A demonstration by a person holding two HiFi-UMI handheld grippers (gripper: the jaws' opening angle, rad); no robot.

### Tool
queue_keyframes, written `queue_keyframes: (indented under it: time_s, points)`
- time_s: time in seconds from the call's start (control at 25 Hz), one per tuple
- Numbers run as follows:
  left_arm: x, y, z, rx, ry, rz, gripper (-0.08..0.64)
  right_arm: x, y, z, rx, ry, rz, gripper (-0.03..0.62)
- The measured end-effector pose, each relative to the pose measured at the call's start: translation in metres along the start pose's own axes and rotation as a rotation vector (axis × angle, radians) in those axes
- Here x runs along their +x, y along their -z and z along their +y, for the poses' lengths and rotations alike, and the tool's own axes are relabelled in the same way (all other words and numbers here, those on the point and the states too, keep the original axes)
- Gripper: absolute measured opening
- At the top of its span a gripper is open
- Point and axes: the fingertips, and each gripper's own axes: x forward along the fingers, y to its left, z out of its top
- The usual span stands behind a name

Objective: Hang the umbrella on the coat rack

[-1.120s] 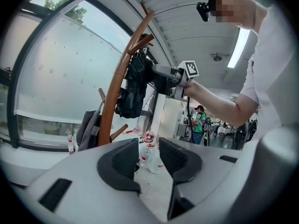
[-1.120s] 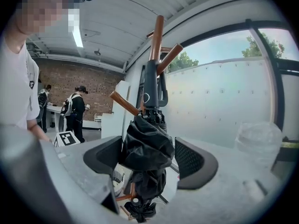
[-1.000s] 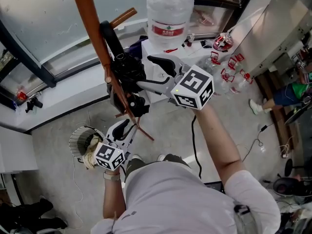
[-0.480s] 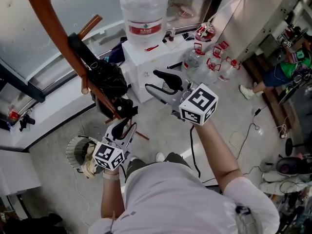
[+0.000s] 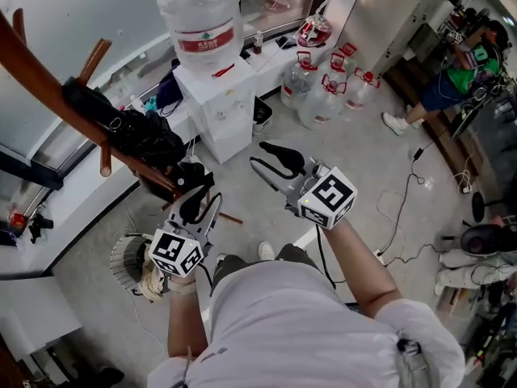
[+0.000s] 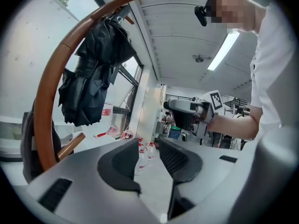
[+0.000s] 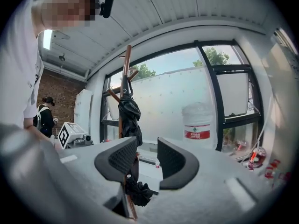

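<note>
Grey concrete floor [image 5: 355, 160]: spread out far below, with both arms reaching out over it.
Brown wooden coat rack [image 5: 28, 59] [image 6: 46, 97] [image 7: 127, 69]: a long pole sweeping across the left of the head view. It arcs up the left edge of the left gripper view and stands upright against the window in the right gripper view.
White water dispenser [image 5: 222, 107]: standing by the window, with a clear bottle with a red label [image 5: 198, 14] on top.
Black folded umbrella [image 5: 141, 136] [image 6: 91, 73] [image 7: 128, 111]: it's up on the rack! It hangs from the upper pegs, its bunched fabric drooping along the pole, and neither claw touches it.
Right claw [image 5: 260, 156] [image 7: 147, 148]: well clear of the rack, out towards the dispenser. Its pads have just been closing and are now down to a narrow slit with nothing between them.
Left claw [image 5: 200, 204] [image 6: 149, 148]: held low, near the rack's lower part in the head view. Its pads are drawn in just as narrow, and it is empty too.
</note>
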Motion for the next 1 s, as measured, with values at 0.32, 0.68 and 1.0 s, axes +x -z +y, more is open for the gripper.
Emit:
queue_keyframes:
  time_s: [0.32,0.68,1.0]
  points:
    - [0.017,-0.001,-0.005,0.015,0.054,0.005,0.118,-0.036,0.051,0.001,0.018,0.121,0.045,0.139]
    - [0.025,0.002,-0.014,0.020,0.089,0.012,0.118,-0.057,0.079,0.004,0.037,0.202,0.075,0.139]
    - [0.025,0.011,-0.017,0.006,0.096,0.018,0.118,-0.059,0.081,0.009,0.024,0.215,0.072,0.138]
